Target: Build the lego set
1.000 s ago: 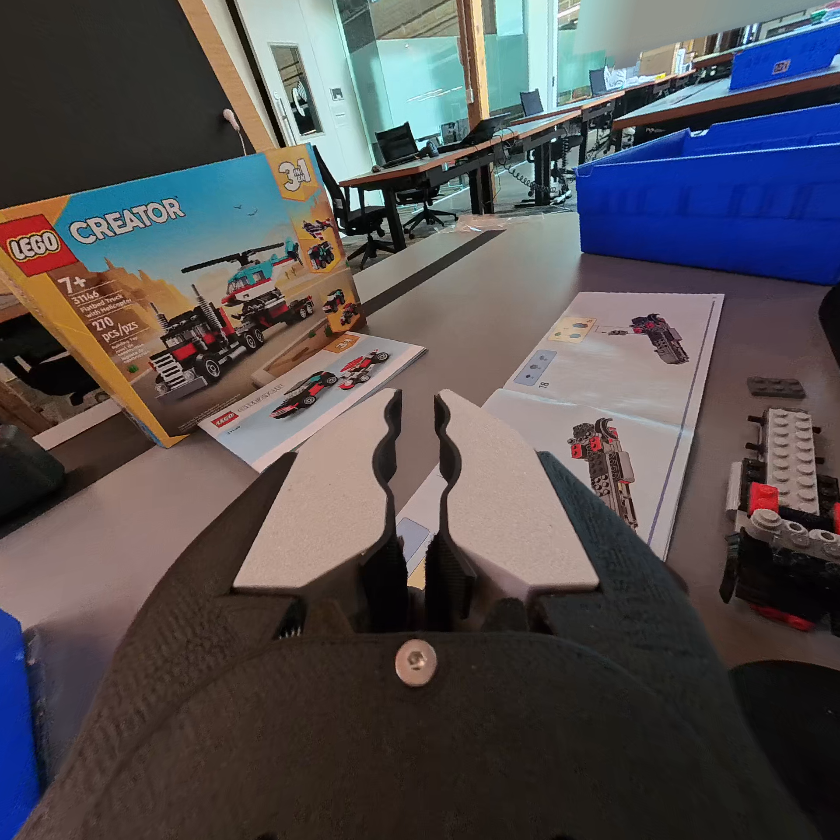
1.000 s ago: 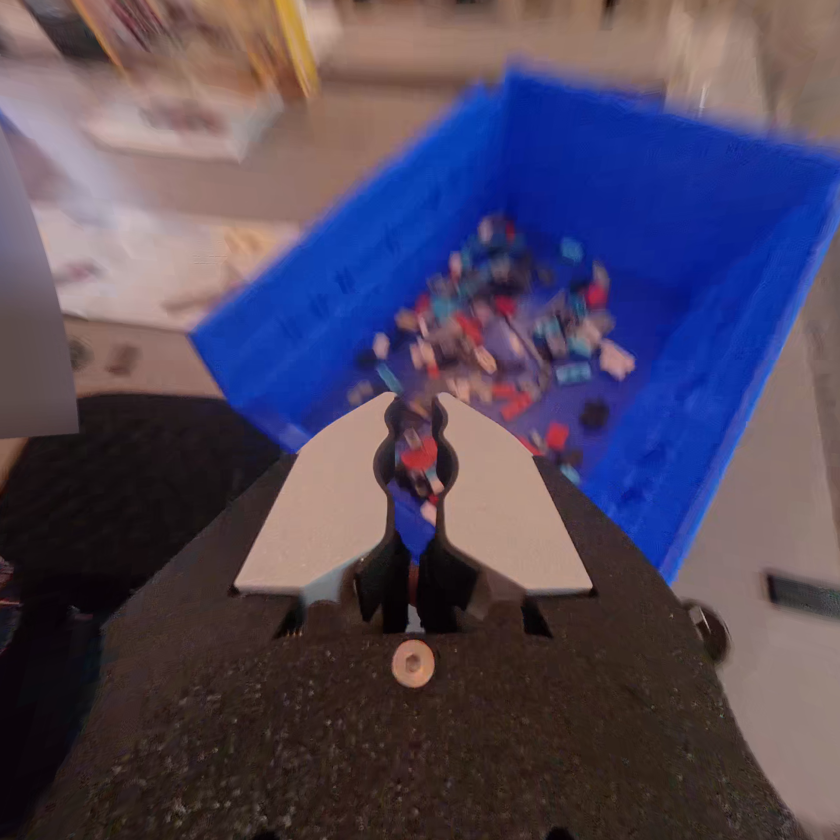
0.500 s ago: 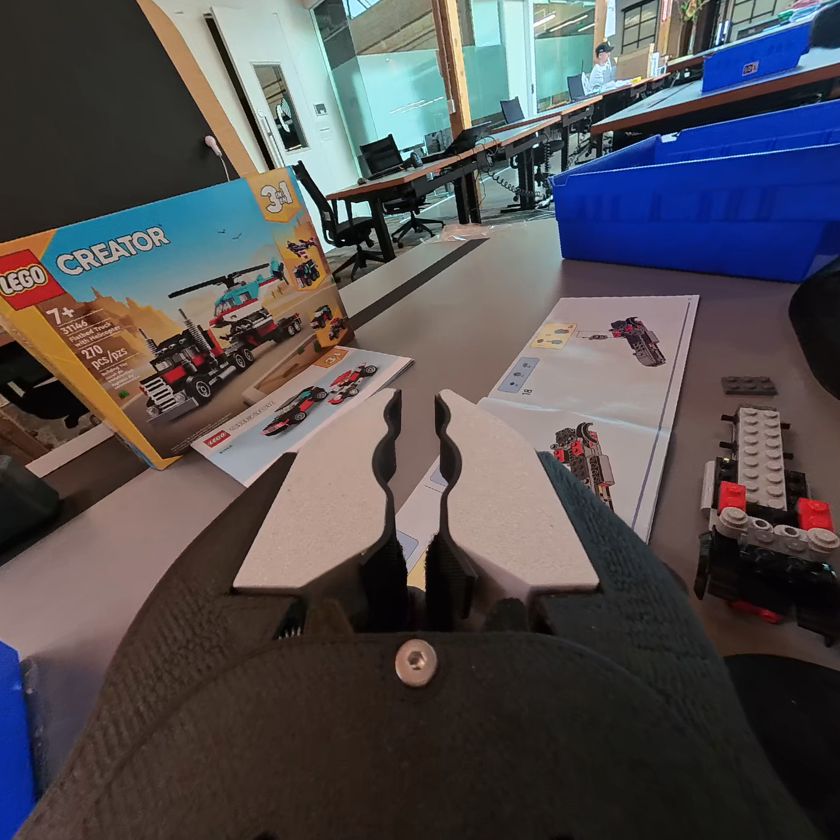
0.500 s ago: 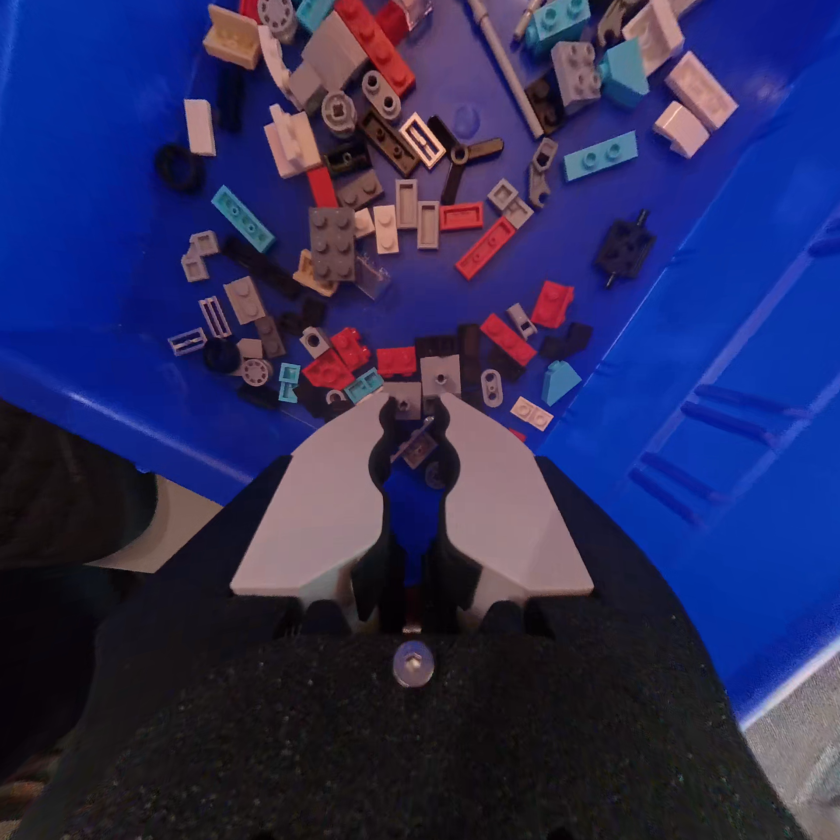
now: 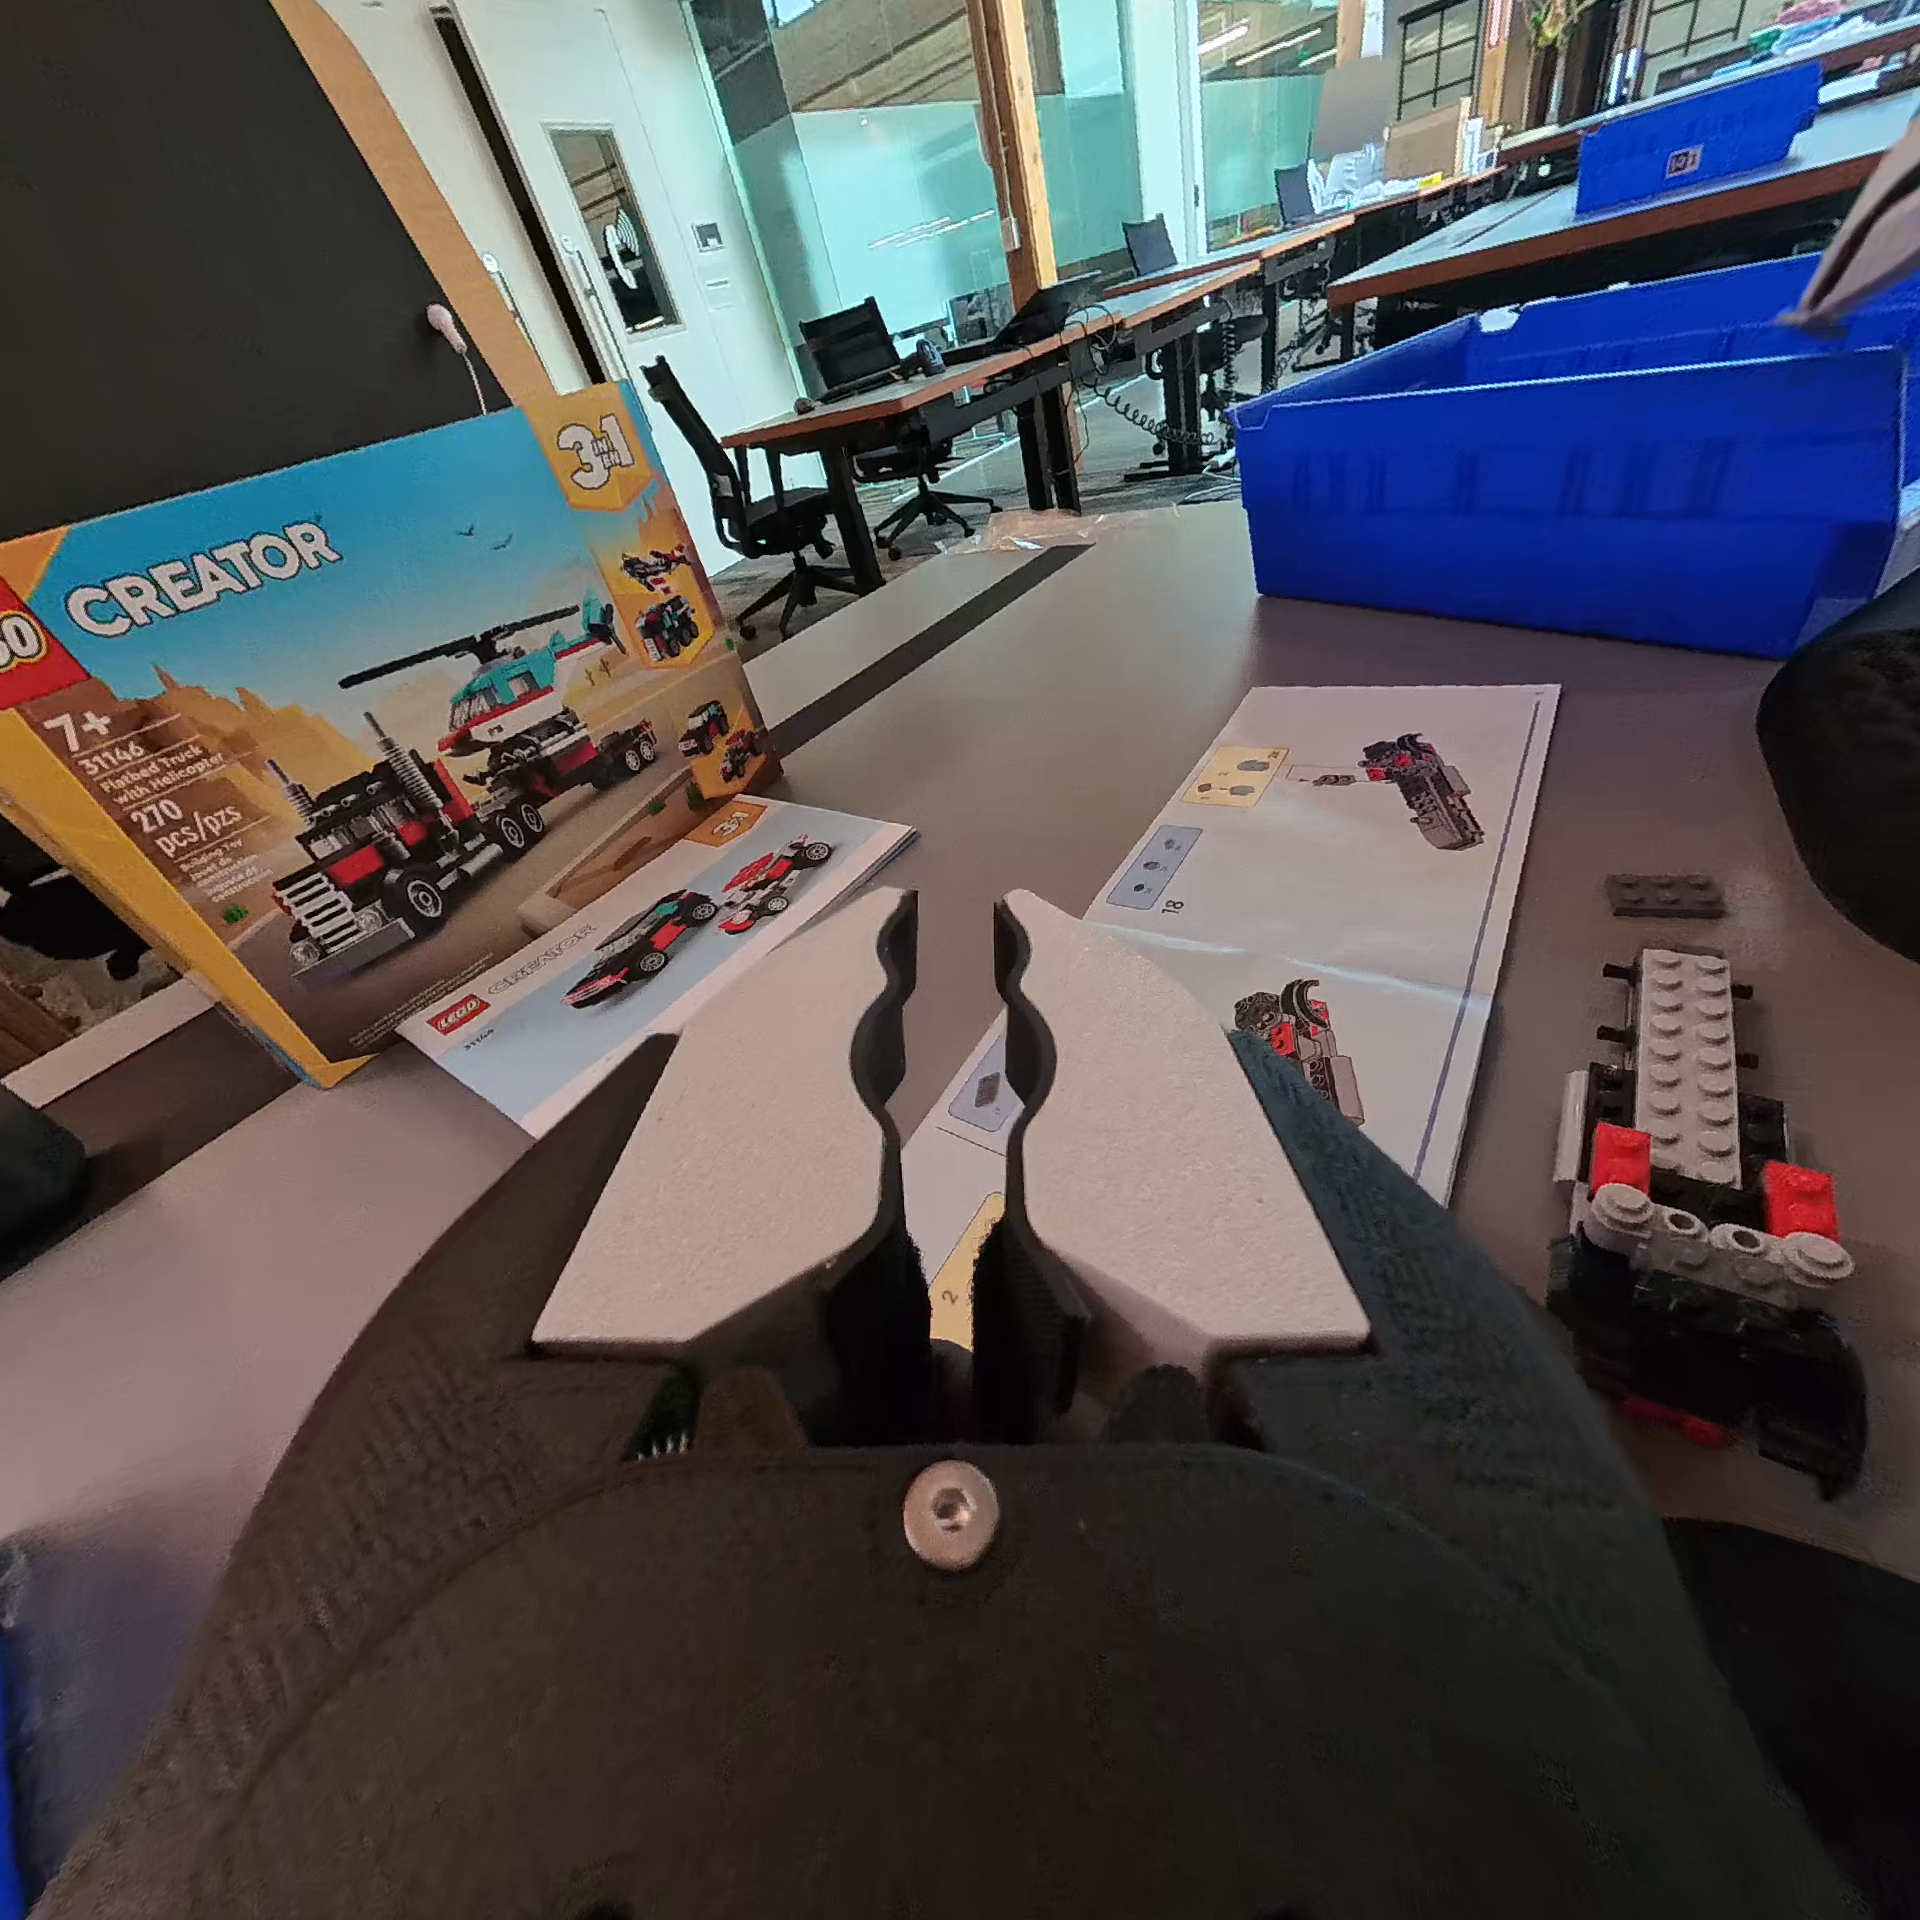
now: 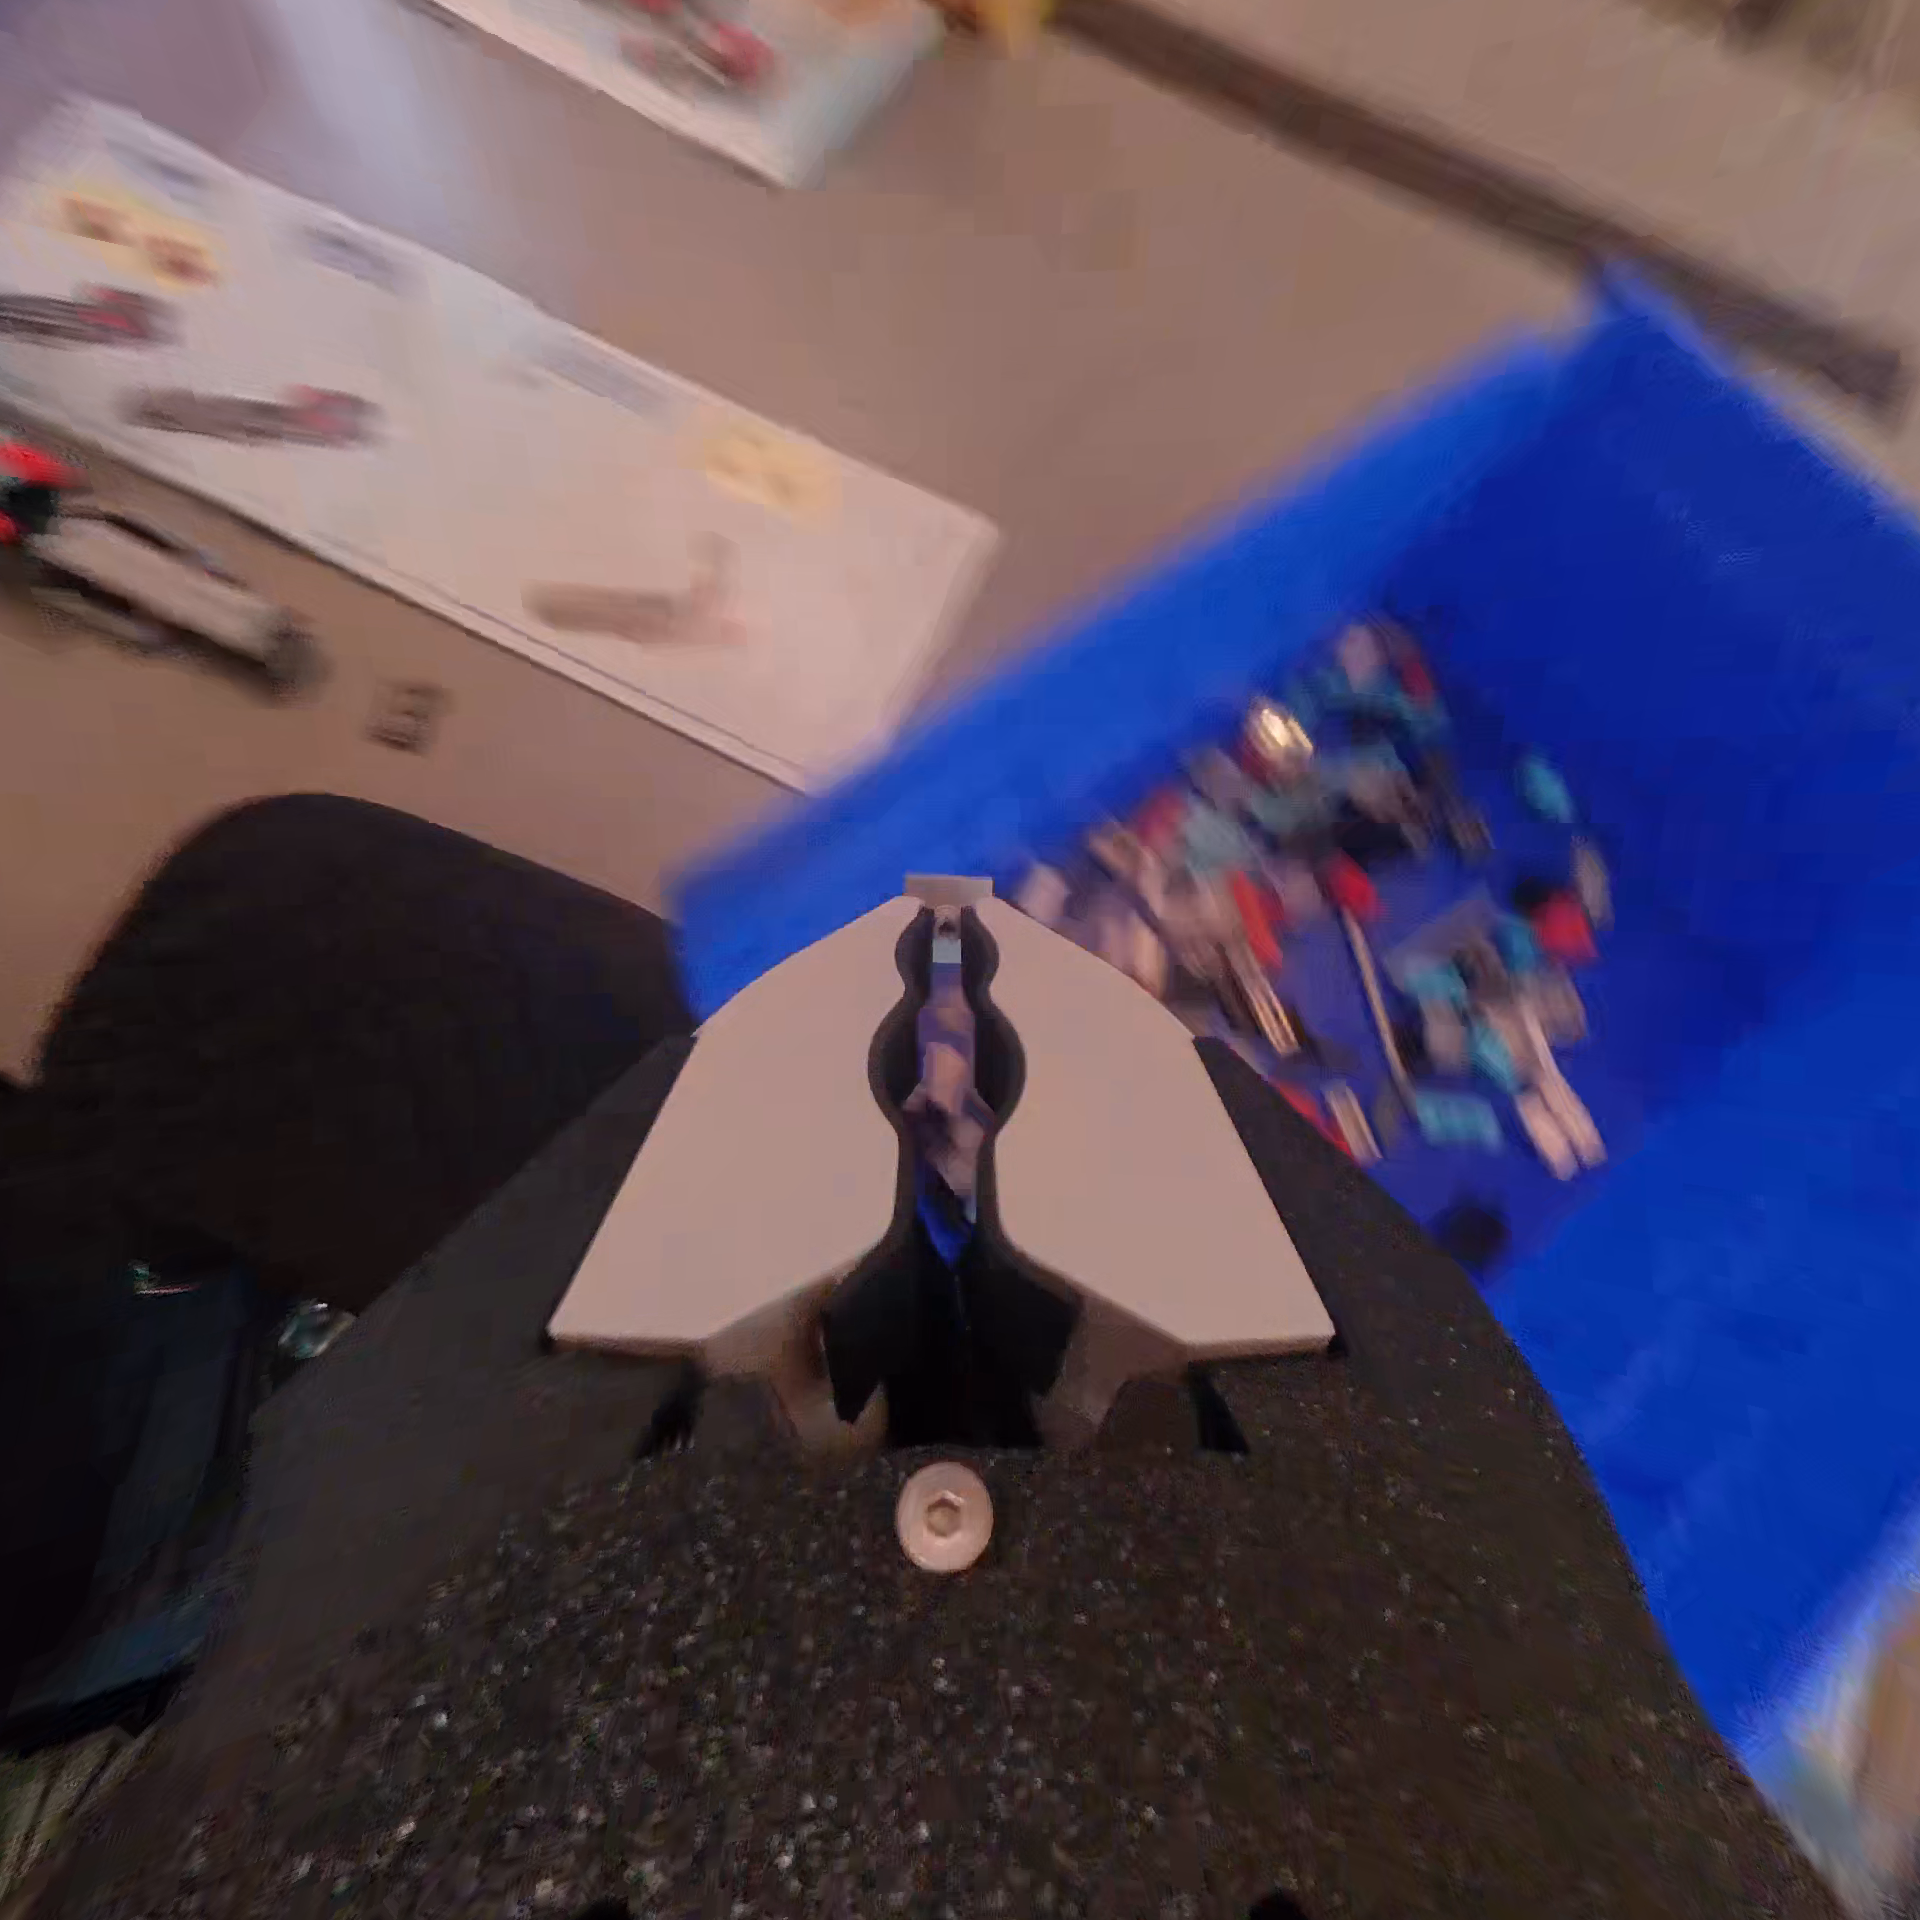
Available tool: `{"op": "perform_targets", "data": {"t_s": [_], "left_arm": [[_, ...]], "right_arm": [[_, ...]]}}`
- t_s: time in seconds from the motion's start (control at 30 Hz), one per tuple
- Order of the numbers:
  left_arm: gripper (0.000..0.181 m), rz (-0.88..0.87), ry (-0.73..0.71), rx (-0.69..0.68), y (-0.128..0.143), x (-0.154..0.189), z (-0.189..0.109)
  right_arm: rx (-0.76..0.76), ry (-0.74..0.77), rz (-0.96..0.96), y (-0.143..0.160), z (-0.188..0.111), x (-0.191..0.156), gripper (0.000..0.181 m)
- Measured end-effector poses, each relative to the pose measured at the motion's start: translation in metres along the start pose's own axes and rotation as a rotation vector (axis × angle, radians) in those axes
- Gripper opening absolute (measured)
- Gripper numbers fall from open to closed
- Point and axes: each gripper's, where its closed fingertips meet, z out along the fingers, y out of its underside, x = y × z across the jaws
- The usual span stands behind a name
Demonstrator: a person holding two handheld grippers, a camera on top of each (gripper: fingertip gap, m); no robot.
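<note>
The box [image 5: 343, 727] carries printed lettering, a logo and numbers across its front, and the closed booklet [image 5: 665, 935] below it bears a logo and title. The open booklet [image 5: 1340, 862] shows step numbers, and a far bin [image 5: 1694, 135] has a small label (the right wrist view is too blurred to read).

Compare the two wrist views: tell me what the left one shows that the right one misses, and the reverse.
Left only: the box standing on the table, the office desks behind it, and the left gripper, slightly open and empty.

Right only: the loose pieces inside the bin, and the right gripper, shut on a small light piece at its tips. This view is motion-blurred.

Both: the open manual, the second booklet, the half-built truck, the small dark plate and the bin's outside.
</note>
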Motion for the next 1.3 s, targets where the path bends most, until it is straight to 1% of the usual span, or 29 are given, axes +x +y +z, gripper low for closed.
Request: {"op": "perform_targets", "data": {"t_s": [0.07, 0.13, 0.17, 0.2, 0.27, 0.33, 0.43, 0.53, 0.67, 0.77, 0.87, 1.0, 1.07, 1.27, 1.3], "left_arm": [[0.015, -0.008, 0.013, -0.014, 0.000, 0.003, 0.000], [0.017, -0.007, 0.040, -0.014, -0.003, 0.008, -0.001], [0.018, -0.008, 0.058, -0.016, -0.004, 0.011, -0.002], [0.020, -0.011, 0.081, -0.027, -0.004, 0.014, -0.004], [0.028, -0.020, 0.144, -0.074, 0.001, 0.021, -0.010], [0.037, -0.041, 0.217, -0.101, 0.003, 0.029, -0.018], [0.041, -0.093, 0.282, -0.080, -0.002, 0.035, -0.030], [0.045, -0.115, 0.316, -0.094, 0.000, 0.039, -0.034], [0.049, -0.111, 0.364, -0.189, 0.017, 0.049, -0.035], [0.050, -0.083, 0.363, -0.236, 0.025, 0.051, -0.034], [0.051, -0.085, 0.366, -0.244, 0.027, 0.052, -0.034], [0.054, -0.097, 0.391, -0.203, 0.020, 0.055, -0.036], [0.055, -0.117, 0.402, -0.182, 0.017, 0.056, -0.037], [0.056, -0.105, 0.379, -0.189, 0.018, 0.053, -0.036], [0.056, -0.101, 0.372, -0.192, 0.019, 0.052, -0.036]], "right_arm": [[0.094, -0.143, -0.170, -0.031, 0.009, -0.051, 0.005], [0.116, -0.286, -0.311, -0.046, 0.027, -0.105, 0.005], [0.074, -0.351, -0.361, -0.043, 0.039, -0.127, 0.005], [0.003, -0.389, -0.399, -0.034, 0.053, -0.141, 0.005], [-0.128, -0.391, -0.444, -0.019, 0.083, -0.155, 0.005], [-0.199, -0.372, -0.482, -0.009, 0.105, -0.160, 0.005], [-0.249, -0.308, -0.457, -0.003, 0.120, -0.155, 0.005], [-0.273, -0.295, -0.433, 0.000, 0.125, -0.157, 0.005], [-0.307, -0.250, -0.398, 0.004, 0.129, -0.151, 0.005], [-0.328, -0.245, -0.383, 0.007, 0.131, -0.149, 0.005], [-0.353, -0.240, -0.386, 0.011, 0.133, -0.148, 0.006], [-0.344, -0.245, -0.372, 0.011, 0.135, -0.149, 0.006], [-0.336, -0.250, -0.368, 0.010, 0.135, -0.149, 0.011], [-0.259, -0.265, -0.336, -0.001, 0.131, -0.148, 0.017], [-0.237, -0.263, -0.328, -0.004, 0.130, -0.147, 0.021]]}}
